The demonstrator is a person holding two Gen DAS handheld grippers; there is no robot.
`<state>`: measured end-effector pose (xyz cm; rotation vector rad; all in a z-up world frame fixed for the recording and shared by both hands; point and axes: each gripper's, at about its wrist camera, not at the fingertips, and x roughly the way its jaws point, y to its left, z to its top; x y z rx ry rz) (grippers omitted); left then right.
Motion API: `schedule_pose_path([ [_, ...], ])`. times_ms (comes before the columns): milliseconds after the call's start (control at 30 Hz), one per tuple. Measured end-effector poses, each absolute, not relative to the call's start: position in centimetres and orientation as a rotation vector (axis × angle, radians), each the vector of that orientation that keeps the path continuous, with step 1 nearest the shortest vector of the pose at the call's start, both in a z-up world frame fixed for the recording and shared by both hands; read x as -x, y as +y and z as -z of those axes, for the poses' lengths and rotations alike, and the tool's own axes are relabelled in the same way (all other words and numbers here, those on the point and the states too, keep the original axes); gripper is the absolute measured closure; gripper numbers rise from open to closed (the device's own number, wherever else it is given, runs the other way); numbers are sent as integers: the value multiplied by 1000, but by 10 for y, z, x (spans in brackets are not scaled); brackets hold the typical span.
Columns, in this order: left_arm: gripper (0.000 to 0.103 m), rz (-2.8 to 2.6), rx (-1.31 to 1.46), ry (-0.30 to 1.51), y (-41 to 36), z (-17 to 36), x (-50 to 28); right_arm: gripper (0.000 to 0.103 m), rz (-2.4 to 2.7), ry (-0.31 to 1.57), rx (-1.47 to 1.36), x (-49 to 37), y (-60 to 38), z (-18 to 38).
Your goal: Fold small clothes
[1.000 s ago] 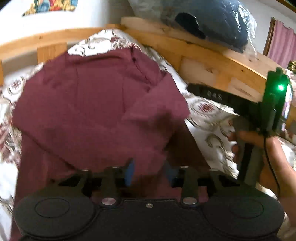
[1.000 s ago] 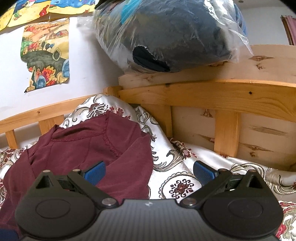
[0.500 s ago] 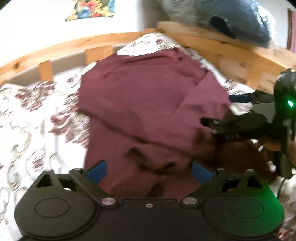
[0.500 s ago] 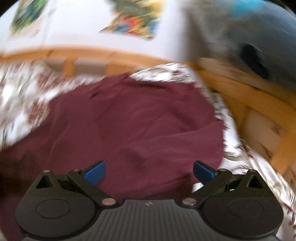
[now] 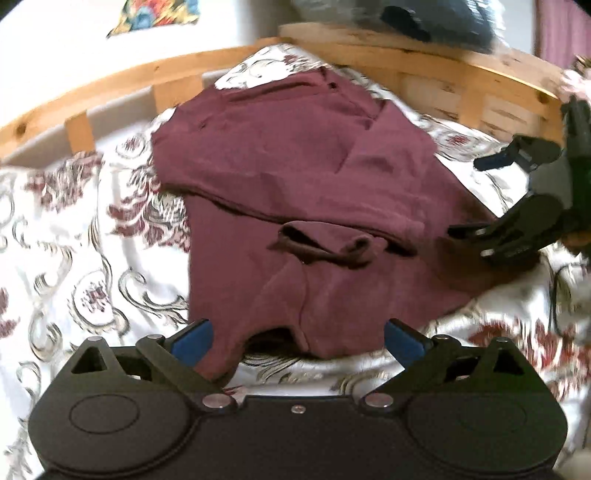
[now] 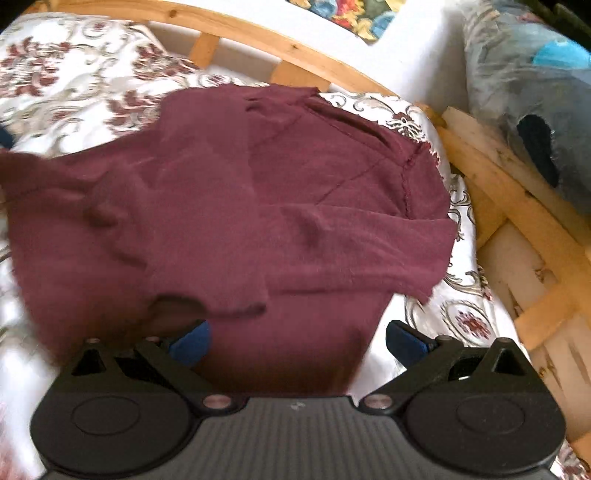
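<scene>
A maroon long-sleeved top lies on the patterned bedsheet, collar toward the headboard. Both sleeves are folded across its body, and one cuff lies crumpled at the middle. My left gripper hovers over the top's near hem, open wide, its blue pads clear of the cloth. In the left wrist view my right gripper comes in from the right edge of the top, open. Its own view shows the right gripper over the top, with cloth below the spread jaws and no pad pressing on it.
A wooden bed frame curves round the far side and the right. A clear plastic bag of dark clothes sits on the frame's ledge. A colourful poster hangs on the white wall.
My left gripper has let go of the maroon cloth, opened wide and drawn back toward the hem. My right gripper has rolled and swung from the headboard over the top.
</scene>
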<state>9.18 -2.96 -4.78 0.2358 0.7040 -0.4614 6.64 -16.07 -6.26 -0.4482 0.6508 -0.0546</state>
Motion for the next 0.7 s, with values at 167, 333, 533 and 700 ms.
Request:
schedule_pose_path([
  [167,3,427,-392,695,-22,57,-82,0,23,686,438,-21,-158,50],
  [333,4,318,-513,703,-20,70,-87,0,35,745,541,-2,-148,51],
  [533,10,251,-563,675,-25,73,-92,0,79,780,677,-5,-132,70],
  [700,16,230,-645,642,-33,82,-93,0,75,788,853,-5,-115,90],
])
